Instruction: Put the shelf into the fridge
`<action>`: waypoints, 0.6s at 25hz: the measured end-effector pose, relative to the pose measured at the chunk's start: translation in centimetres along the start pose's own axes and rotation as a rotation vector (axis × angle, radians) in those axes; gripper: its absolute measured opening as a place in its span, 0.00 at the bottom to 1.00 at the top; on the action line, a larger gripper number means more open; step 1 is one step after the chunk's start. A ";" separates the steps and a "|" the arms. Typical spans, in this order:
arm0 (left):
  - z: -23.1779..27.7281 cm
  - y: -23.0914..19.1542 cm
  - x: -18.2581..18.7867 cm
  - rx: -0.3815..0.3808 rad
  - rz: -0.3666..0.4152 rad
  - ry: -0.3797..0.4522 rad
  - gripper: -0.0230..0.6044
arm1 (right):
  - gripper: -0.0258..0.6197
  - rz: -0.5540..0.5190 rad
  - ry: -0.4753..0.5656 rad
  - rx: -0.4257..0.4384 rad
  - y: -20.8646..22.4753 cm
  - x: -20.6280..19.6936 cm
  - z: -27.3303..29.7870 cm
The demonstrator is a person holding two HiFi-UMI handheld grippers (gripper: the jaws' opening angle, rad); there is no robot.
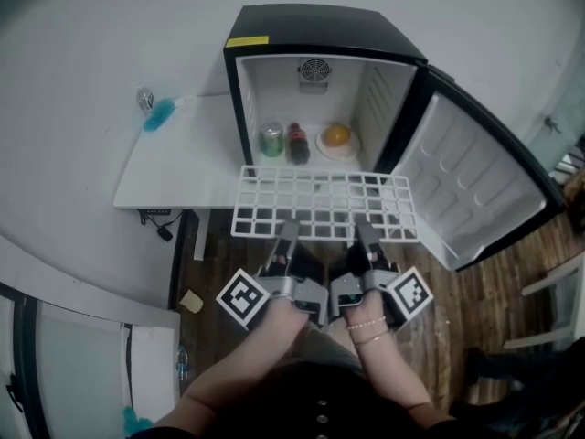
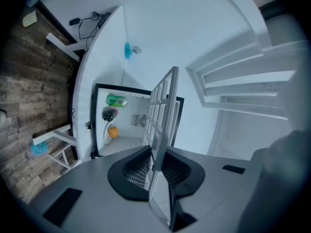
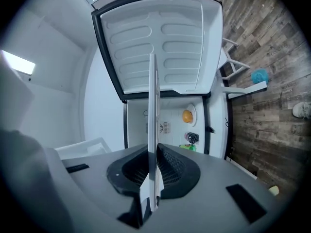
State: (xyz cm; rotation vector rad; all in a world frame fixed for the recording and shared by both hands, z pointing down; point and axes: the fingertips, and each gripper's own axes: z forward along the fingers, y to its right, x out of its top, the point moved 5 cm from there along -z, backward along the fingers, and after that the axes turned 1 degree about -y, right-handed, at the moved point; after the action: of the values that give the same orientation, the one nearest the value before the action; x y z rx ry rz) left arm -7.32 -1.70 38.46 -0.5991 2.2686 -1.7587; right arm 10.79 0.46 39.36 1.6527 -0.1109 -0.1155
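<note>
Clamping shelf (image 1: 322,204) edge: L hand-held gripper (image 1: 287,233); R hand-held gripper (image 1: 366,234).

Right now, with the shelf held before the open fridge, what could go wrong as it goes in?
1. The left gripper and right gripper clamp only the near edge of the shelf; its far edge may sag and knock the can or bottle.
2. The shelf looks about as wide as the fridge opening, so a skewed push could jam it against the walls.

White table (image 1: 169,167) is set vs. plain white wall (image 1: 82,53); dark wood-plank floor (image 1: 462,309) is seen below, approx. everywhere.
</note>
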 end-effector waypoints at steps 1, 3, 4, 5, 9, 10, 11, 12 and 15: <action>0.4 -0.1 0.0 0.000 0.000 0.007 0.11 | 0.09 0.004 -0.006 0.000 0.1 0.2 0.5; 1.3 -0.2 0.2 -0.003 0.004 0.018 0.11 | 0.09 0.002 -0.019 -0.001 0.1 0.7 1.7; 2.0 -0.3 0.4 -0.005 0.005 0.023 0.11 | 0.09 0.000 -0.024 -0.001 0.1 1.0 2.4; 2.6 -0.5 0.5 -0.005 0.005 0.027 0.11 | 0.09 -0.002 -0.028 0.000 0.1 1.3 3.0; 5.1 -1.0 1.1 -0.003 0.007 0.043 0.11 | 0.09 -0.007 -0.043 0.000 0.2 2.2 5.7; 5.7 -1.1 1.4 -0.003 0.007 0.050 0.11 | 0.09 -0.013 -0.050 0.000 0.1 2.3 6.5; 6.5 -1.3 1.7 -0.004 0.006 0.058 0.11 | 0.09 -0.019 -0.058 0.000 0.1 2.6 7.4; 7.3 -1.4 2.0 -0.006 0.006 0.066 0.11 | 0.09 -0.024 -0.066 -0.001 0.1 2.8 8.3; 8.8 -1.9 2.4 -0.010 0.015 0.084 0.11 | 0.09 -0.013 -0.087 -0.001 0.3 3.3 10.2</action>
State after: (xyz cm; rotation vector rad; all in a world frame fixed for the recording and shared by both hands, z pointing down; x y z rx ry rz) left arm -5.58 -10.87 38.08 -0.5177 2.3324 -1.7986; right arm 12.64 -10.10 38.81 1.6480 -0.1664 -0.1975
